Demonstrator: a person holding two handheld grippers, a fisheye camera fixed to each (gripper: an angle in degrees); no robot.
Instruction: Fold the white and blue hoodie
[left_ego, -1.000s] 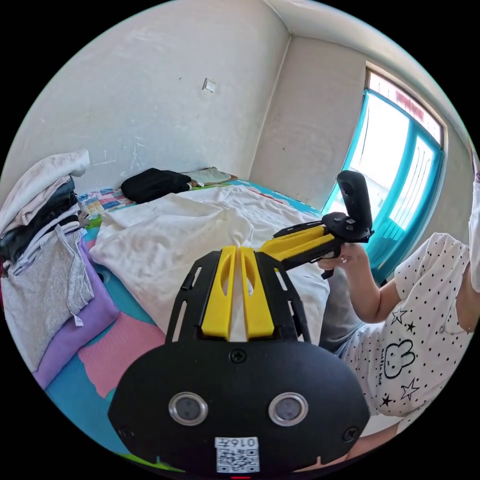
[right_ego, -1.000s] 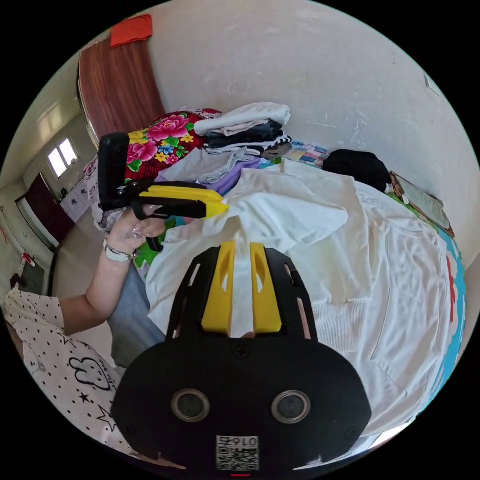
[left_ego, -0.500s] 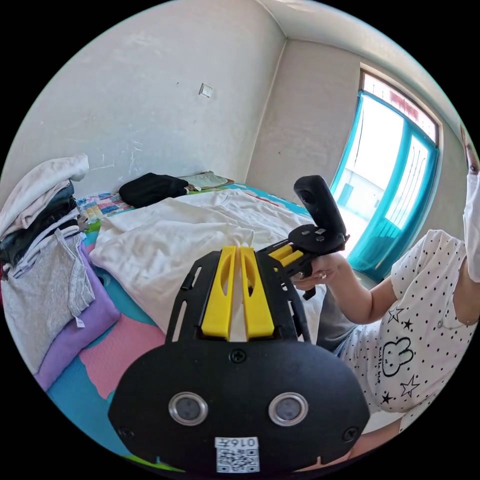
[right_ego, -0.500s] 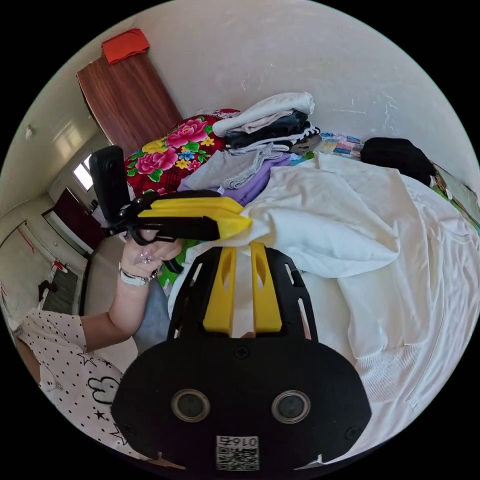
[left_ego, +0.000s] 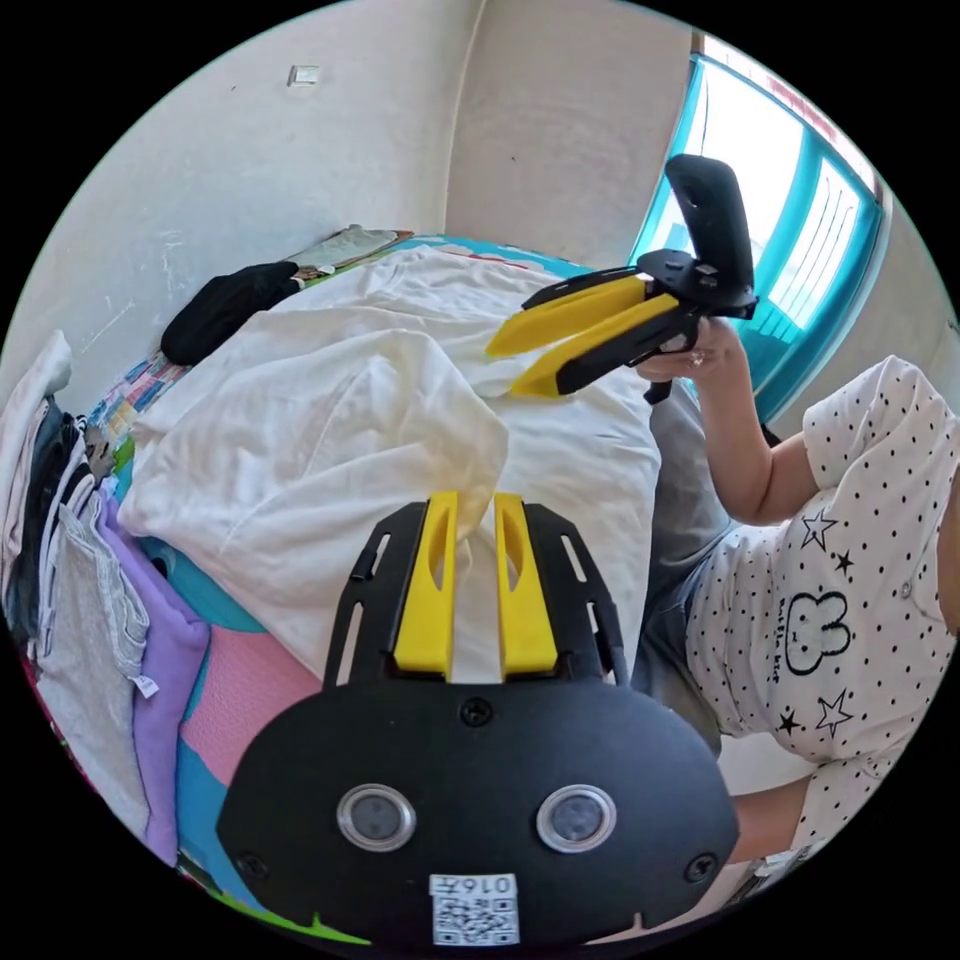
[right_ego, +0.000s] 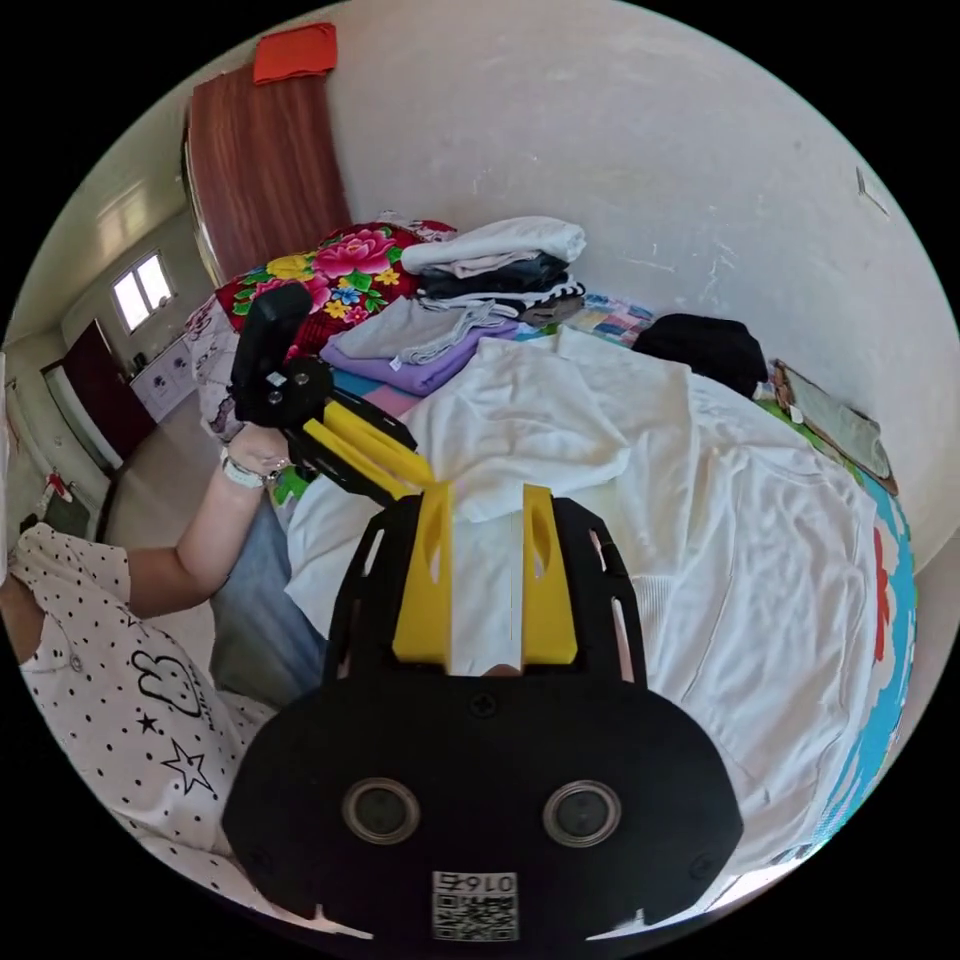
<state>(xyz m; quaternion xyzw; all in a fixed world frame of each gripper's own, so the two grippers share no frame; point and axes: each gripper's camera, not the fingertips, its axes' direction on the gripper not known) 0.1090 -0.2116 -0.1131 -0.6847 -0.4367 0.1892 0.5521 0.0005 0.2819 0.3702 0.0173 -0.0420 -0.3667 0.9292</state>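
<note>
White hoodie (left_ego: 330, 430) is spread over the bed, centre to 12 o'clock in the left gripper view. Left gripper (left_ego: 476, 520) has its jaws parted, with a fabric fold hanging into the gap; I can't tell if they pinch it. Right gripper (left_ego: 520, 360), at 1 o'clock, has its jaws spread above the cloth. Folded clothes stack (left_ego: 70, 560) sits at 9 o'clock.

Right gripper view: right gripper (right_ego: 487, 505) jaws parted over hoodie (right_ego: 720, 520); left gripper (right_ego: 415, 478) at 10 o'clock, tips at the fold. Floral quilt (right_ego: 320, 265) sits at 11 o'clock.

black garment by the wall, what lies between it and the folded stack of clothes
In the right gripper view, a patterned patch of bedding lies between the black garment and the folded stack.
</note>
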